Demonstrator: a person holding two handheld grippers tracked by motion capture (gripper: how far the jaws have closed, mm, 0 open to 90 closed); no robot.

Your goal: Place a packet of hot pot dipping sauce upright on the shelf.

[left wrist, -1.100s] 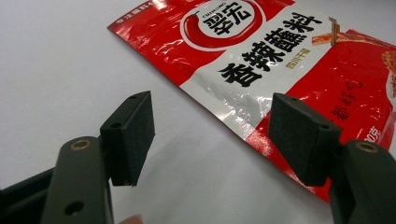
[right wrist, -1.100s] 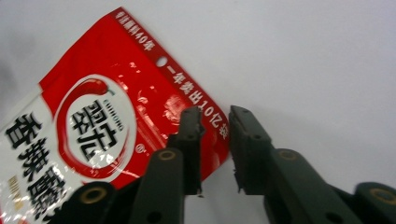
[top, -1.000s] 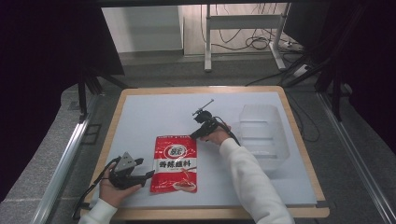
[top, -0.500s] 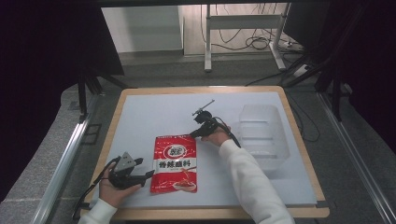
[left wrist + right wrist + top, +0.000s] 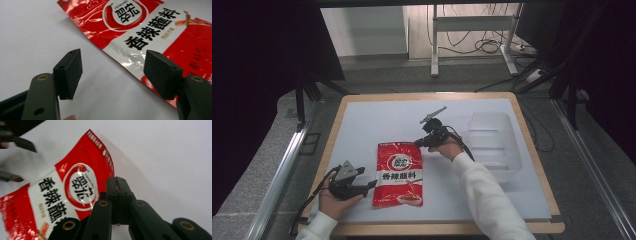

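Note:
A red and white snack pouch (image 5: 399, 172) with a chili logo lies flat on the white table mat, print up. My right gripper (image 5: 418, 144) is at the pouch's far right corner. In the right gripper view its jaws (image 5: 117, 187) are pressed together at the pouch (image 5: 75, 185) edge, which looks slightly raised with a shadow under it. My left gripper (image 5: 371, 184) rests low at the pouch's near left side. In the left gripper view it (image 5: 113, 72) stands open, its jaws straddling the pouch (image 5: 140, 30) edge without touching it.
A clear plastic bin (image 5: 492, 142) stands on the mat to the right of the right hand. The wooden table rim (image 5: 427, 96) frames the mat. Dark stands and cables lie beyond the far edge.
The right gripper has edged slightly left and nearer, onto the pouch's far right corner. The left gripper and the pouch have stayed put.

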